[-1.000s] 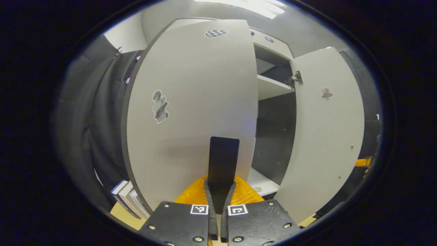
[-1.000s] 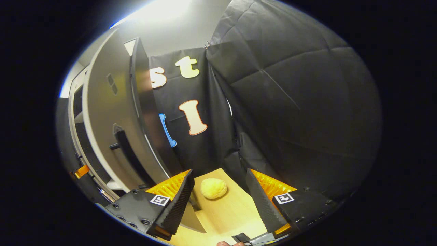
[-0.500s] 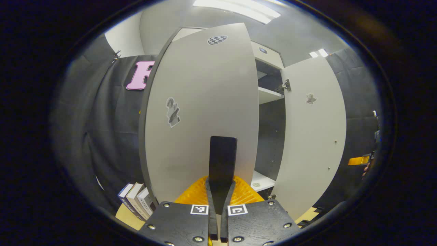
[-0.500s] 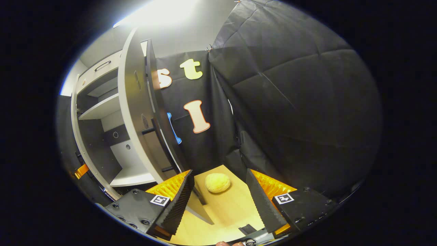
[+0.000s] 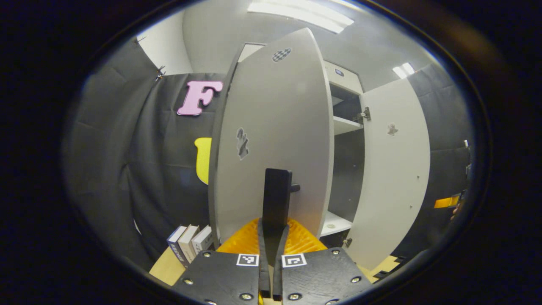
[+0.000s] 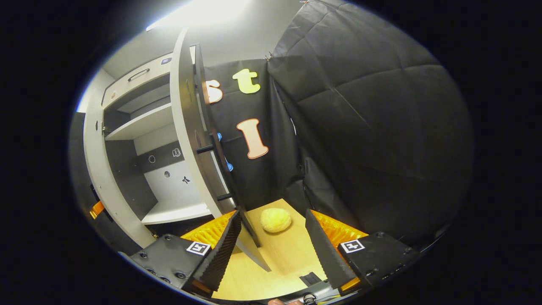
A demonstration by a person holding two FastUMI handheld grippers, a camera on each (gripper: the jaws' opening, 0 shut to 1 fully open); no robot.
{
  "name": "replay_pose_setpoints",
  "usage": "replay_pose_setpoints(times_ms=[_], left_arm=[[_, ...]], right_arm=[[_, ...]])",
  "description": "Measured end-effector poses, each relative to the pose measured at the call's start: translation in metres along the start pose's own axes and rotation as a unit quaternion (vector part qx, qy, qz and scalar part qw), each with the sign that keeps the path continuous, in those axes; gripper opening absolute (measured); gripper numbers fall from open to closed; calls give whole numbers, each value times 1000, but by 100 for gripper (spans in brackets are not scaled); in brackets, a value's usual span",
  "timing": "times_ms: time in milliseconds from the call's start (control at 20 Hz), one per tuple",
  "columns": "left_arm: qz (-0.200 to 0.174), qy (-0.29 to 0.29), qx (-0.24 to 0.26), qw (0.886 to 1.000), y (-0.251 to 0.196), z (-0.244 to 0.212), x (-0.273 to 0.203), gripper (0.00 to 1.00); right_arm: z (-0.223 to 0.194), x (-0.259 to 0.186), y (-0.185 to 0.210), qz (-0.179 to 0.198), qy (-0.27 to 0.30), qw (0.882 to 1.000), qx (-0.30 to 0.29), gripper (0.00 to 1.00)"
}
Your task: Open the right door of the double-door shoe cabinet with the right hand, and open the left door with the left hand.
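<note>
The grey left door [image 5: 279,127] of the shoe cabinet stands swung well out in the left gripper view. My left gripper [image 5: 274,231] is shut on its dark vertical handle [image 5: 277,195]. The right door [image 5: 396,169] hangs wide open beyond it, and a shelf [image 5: 345,125] shows in the gap between the doors. From the right gripper view the right door [image 6: 186,127] appears nearly edge-on, its bar handle [image 6: 218,165] facing the booth wall. My right gripper [image 6: 273,250] is open just in front of that door's lower edge, holding nothing.
A round yellow bun-like thing [image 6: 275,219] lies on the wooden floor board [image 6: 279,262] ahead of the right gripper. Several books [image 5: 188,241] stand left of the left door. Black cloth walls close in on both sides. The cabinet's lower shelf [image 6: 175,212] is bare.
The left door has swung further open with my left gripper still on its handle. In the right gripper view the right door has turned more edge-on and more of the cabinet's inside shows.
</note>
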State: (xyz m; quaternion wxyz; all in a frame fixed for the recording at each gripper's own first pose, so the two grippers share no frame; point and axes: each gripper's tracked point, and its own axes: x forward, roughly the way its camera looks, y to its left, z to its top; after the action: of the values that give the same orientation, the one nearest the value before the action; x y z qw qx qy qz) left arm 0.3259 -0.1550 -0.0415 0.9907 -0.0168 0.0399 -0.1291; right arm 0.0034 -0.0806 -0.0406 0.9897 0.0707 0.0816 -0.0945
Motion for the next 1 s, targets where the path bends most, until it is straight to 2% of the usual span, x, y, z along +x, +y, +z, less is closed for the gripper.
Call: replay_pose_setpoints(times_ms=[150, 350, 600, 750, 850, 900, 950, 1000], left_arm=[[10, -7, -8, 1000, 8, 3, -1, 5], [6, -6, -36, 999, 14, 6, -7, 4], [78, 11, 2, 997, 68, 1, -17, 4], [49, 9, -41, 998, 49, 3, -14, 1], [67, 15, -28, 997, 58, -1, -17, 2], [73, 20, -22, 997, 61, -4, -18, 1], [82, 22, -16, 996, 63, -6, -20, 2], [89, 22, -11, 996, 65, -4, -23, 1]], right_arm=[[7, -2, 2, -3, -12, 1000, 14, 95], [10, -3, 15, 4, -18, 1000, 13, 95], [10, -7, 34, 11, -34, 999, -11, 95], [3, -11, 44, 20, -40, 999, -7, 95], [-4, -11, 51, 25, -35, 999, -15, 95], [-7, -12, 55, 29, -31, 999, -22, 88], [-9, -12, 58, 33, -28, 999, -29, 95], [-10, -12, 60, 36, -27, 998, -35, 95]])
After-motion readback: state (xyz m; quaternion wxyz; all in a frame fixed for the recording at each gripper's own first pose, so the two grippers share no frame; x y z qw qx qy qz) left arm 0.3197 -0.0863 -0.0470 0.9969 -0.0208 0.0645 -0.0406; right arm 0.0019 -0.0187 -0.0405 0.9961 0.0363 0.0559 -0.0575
